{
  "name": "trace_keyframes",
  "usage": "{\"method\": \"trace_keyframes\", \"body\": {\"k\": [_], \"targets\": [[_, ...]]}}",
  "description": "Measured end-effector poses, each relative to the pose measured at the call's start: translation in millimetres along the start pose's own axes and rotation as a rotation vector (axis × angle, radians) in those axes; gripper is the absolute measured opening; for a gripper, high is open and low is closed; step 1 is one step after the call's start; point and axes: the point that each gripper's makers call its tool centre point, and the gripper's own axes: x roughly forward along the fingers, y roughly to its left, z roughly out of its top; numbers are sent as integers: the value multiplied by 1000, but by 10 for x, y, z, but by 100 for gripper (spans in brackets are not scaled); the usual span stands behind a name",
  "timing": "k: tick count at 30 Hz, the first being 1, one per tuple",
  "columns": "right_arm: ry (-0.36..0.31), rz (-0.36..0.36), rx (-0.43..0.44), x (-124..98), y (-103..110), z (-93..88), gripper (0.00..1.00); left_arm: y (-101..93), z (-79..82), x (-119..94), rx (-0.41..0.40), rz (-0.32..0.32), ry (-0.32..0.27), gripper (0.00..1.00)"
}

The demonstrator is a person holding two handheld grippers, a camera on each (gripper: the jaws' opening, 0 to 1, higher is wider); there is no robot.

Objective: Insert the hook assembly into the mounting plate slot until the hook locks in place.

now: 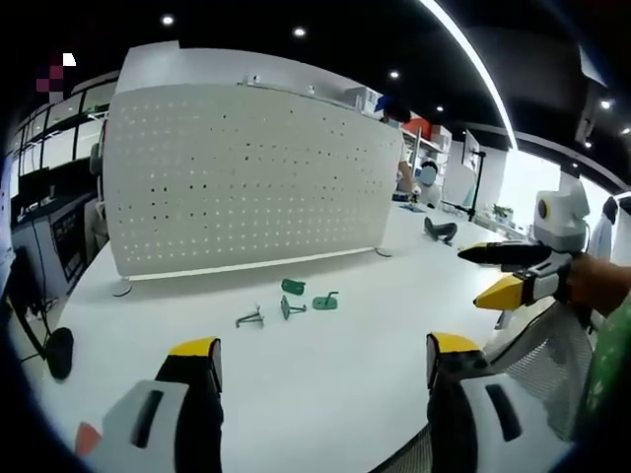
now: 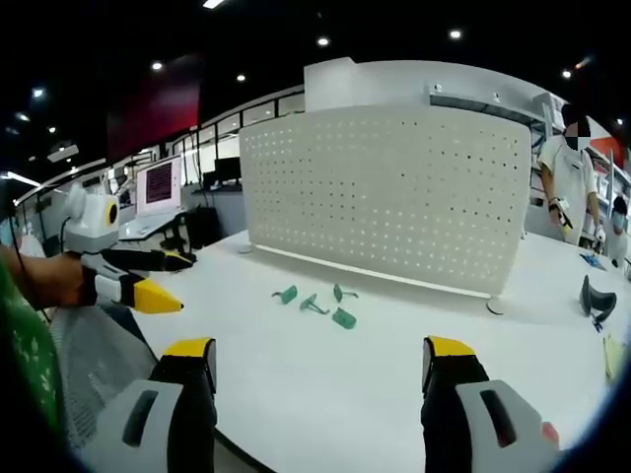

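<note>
The green hook pieces [image 1: 296, 301] lie loose in a small cluster on the white surface [image 1: 325, 384], a little way out from the foot of the pegboard panel [image 1: 246, 177]; from the right gripper view the same hooks [image 2: 317, 303] sit scattered before the panel [image 2: 394, 192], none of them touching it. They are small and blurred, so I cannot tell their exact shapes or how many there are; one in the left gripper view looks greyer than the rest. The perforated white panel stands upright on little feet, and which hole or slot would take a hook is too fine to make out. The left claw [image 1: 320, 360] hangs above the near edge of the surface, its yellow-tipped jaws spread wide with nothing between them. The right claw [image 2: 320, 360] is likewise wide apart and empty, well short of the hooks. In the left gripper view the right claw [image 1: 503, 274] comes in from the side; in the right gripper view the left claw [image 2: 148, 281] does too. A dark object [image 2: 596, 299] rests on the surface beyond the panel's end, and a person [image 2: 572, 177] stands behind, partly cut off.
</note>
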Motion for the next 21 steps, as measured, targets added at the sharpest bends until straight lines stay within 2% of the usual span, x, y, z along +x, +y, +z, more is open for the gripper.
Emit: {"method": "trace_keyframes", "body": {"k": [13,21], "targets": [[2,-3,5,4,-15,-7,86,15,133,194,67,-34,-3,70],[7,-2,5,6,-11,-16,86,70,202,369,97,-35,2,68]]}}
